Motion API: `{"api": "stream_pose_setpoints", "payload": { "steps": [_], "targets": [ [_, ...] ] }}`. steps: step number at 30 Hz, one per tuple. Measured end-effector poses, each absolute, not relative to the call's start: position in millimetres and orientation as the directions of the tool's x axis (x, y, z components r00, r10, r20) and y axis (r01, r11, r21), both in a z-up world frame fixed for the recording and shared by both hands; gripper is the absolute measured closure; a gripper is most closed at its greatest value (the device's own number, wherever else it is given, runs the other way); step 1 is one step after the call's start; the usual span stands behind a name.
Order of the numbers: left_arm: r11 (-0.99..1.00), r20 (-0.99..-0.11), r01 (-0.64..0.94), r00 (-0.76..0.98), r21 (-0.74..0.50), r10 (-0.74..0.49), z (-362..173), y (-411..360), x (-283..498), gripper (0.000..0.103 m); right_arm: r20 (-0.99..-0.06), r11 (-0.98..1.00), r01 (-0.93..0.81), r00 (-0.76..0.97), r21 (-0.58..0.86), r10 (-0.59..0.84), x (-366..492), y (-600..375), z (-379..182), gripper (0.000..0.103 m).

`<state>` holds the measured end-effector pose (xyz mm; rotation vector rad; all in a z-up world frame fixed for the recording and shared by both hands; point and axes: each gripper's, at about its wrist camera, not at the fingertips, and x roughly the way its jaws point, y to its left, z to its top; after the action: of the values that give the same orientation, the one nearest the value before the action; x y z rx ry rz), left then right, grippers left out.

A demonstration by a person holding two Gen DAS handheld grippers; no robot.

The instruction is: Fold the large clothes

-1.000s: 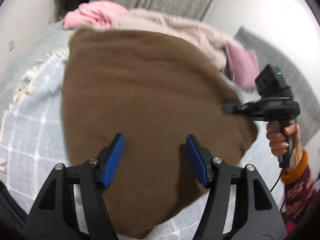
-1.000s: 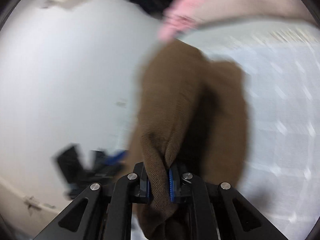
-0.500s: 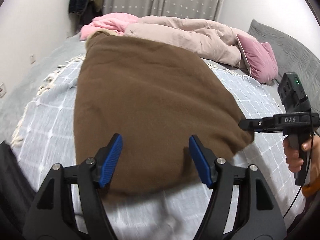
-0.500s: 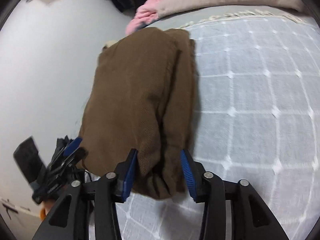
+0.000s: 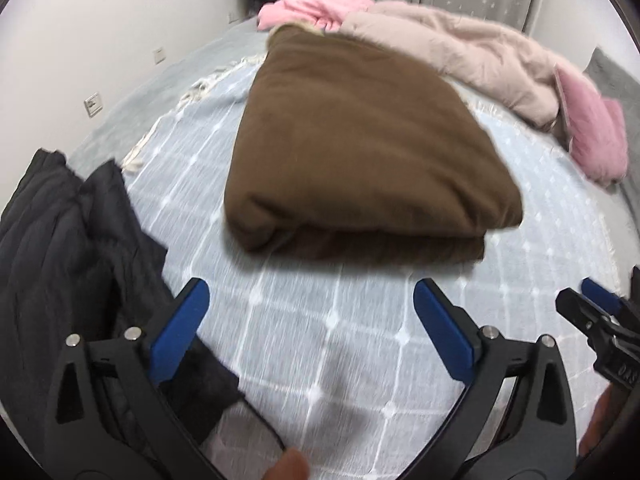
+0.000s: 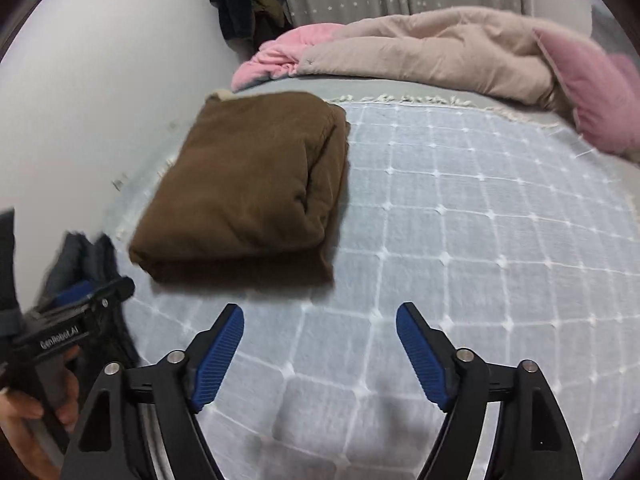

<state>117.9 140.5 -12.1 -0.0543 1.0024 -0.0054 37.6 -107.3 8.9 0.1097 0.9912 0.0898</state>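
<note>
A folded brown garment (image 5: 360, 152) (image 6: 248, 184) lies as a thick rectangle on the light blue checked bedspread (image 5: 328, 328) (image 6: 460, 220). My left gripper (image 5: 312, 300) hangs over the bedspread just short of the garment's near edge, its jaws opening wide with nothing between them. My right gripper (image 6: 320, 324) is also back from the garment, to its right side, jaws opening and empty. The right gripper's tip also shows at the right edge of the left wrist view, and the left gripper (image 6: 80, 300) at the lower left of the right wrist view.
A dark padded garment (image 5: 60, 260) lies at the bed's near left. A beige and pink duvet (image 5: 460, 52) (image 6: 420, 52) and a pink pillow (image 5: 596, 136) (image 6: 592, 96) fill the far side. Dark clothes (image 6: 248, 0) hang on the wall by a grey curtain.
The right gripper let go of the brown garment's edge, which now lies folded flat. Both grippers drew back from it toward the near side, and their jaws spread wider.
</note>
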Motion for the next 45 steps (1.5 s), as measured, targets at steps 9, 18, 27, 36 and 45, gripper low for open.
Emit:
{"api": "stream_pose_setpoints", "payload": {
  "steps": [9,18,27,36,45],
  "targets": [
    [0.999,-0.848,-0.036,0.53,-0.025,-0.002,-13.5,138.9,106.9,0.002,-0.83,0.999,0.005,0.557,0.04,0.031,30.1,-94.4,5.7,0.019],
    [0.999,-0.849,-0.004,0.528,-0.034,-0.026,-15.2,126.1,103.3,0.002,-0.85,1.0,0.017,0.526,0.017,0.006,30.0,-99.5,-4.2,0.018],
    [1.0,-0.846,0.0,0.532,-0.022,-0.019,-15.2,120.9,101.1,0.002,-0.861,1.0,-0.001,0.508,0.01,0.009,28.9,-94.5,-10.3,0.018],
    [1.0,-0.846,0.006,0.532,-0.03,-0.029,-14.6,122.7,100.6,0.002,-0.868,1.0,-0.004,0.497,0.006,0.008,28.5,-92.8,-13.6,0.018],
    [0.999,-0.845,0.007,0.533,-0.031,-0.03,-14.5,123.5,100.5,0.002,-0.869,1.0,-0.009,0.494,0.009,0.012,28.8,-91.0,-14.0,0.018]
  ]
}}
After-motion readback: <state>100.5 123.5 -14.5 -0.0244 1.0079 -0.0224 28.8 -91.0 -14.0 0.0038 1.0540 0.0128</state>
